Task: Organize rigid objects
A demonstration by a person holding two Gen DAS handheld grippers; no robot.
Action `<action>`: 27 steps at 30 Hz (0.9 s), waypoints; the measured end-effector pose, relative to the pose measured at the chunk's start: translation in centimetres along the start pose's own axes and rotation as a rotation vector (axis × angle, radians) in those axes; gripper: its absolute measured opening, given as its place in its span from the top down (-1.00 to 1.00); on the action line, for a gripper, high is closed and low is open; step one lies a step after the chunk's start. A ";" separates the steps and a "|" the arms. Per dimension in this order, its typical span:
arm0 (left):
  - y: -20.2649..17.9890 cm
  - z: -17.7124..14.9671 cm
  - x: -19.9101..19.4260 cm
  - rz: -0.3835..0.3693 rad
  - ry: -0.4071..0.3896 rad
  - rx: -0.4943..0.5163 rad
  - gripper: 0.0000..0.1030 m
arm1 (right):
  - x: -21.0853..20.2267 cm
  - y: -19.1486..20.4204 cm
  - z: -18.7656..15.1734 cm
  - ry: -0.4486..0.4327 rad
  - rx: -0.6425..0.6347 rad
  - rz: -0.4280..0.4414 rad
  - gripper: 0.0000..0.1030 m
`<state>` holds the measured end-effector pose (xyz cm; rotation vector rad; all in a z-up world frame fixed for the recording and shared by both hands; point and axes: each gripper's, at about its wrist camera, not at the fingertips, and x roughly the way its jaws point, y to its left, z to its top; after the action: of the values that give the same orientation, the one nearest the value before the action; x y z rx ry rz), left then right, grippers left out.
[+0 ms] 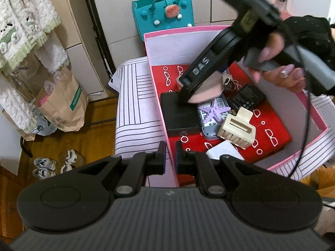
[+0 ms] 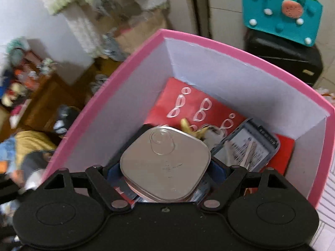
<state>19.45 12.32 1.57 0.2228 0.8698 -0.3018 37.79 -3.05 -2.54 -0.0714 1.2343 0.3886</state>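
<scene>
Jaws of the left gripper (image 1: 170,156) are clamped on the pink box's (image 1: 213,28) near wall. Right gripper (image 2: 165,167) jaws stand wide, gripping a tin (image 2: 165,163) low inside the box, above a black case (image 1: 180,113) and phone (image 2: 249,148).

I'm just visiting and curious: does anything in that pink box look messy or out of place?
Nothing looks broken or spilled, but the pink box holds a loose jumble: a purple starfish lies on a grey phone-like device, with a cream hair claw tipped against them. The right hand-held gripper grips a tin over it.
</scene>
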 end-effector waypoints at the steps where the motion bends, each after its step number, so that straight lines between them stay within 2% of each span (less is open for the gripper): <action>1: 0.0 0.0 0.0 0.001 0.001 0.001 0.86 | 0.2 -0.1 0.0 0.010 -0.006 -0.002 -0.71; 6: 0.0 0.2 0.0 -0.001 0.006 -0.001 0.86 | -2.1 -1.5 -1.0 -0.025 0.055 0.028 -0.69; 10: -0.1 0.3 0.1 0.002 0.011 0.008 0.85 | -6.4 -2.3 -2.2 -0.120 0.106 0.095 -0.71; 12: -0.1 0.4 0.1 -0.001 0.013 0.014 0.85 | -8.1 -2.7 -3.1 -0.166 0.129 0.099 -0.71; 18: -0.4 0.1 0.2 0.011 0.012 0.055 0.84 | -13.2 -3.4 -8.0 -0.341 0.165 0.063 -0.71; 23: -0.5 -0.1 0.4 0.023 0.019 0.037 0.87 | -15.6 -3.4 -12.6 -0.429 0.203 0.141 -0.71; 27: -0.4 -0.1 0.1 0.018 0.024 0.012 0.85 | -15.7 -1.5 -14.9 -0.479 0.163 0.061 -0.71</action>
<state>19.37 11.98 1.40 0.2455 0.8895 -0.2875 20.52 -12.22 6.81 0.1912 0.7917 0.3320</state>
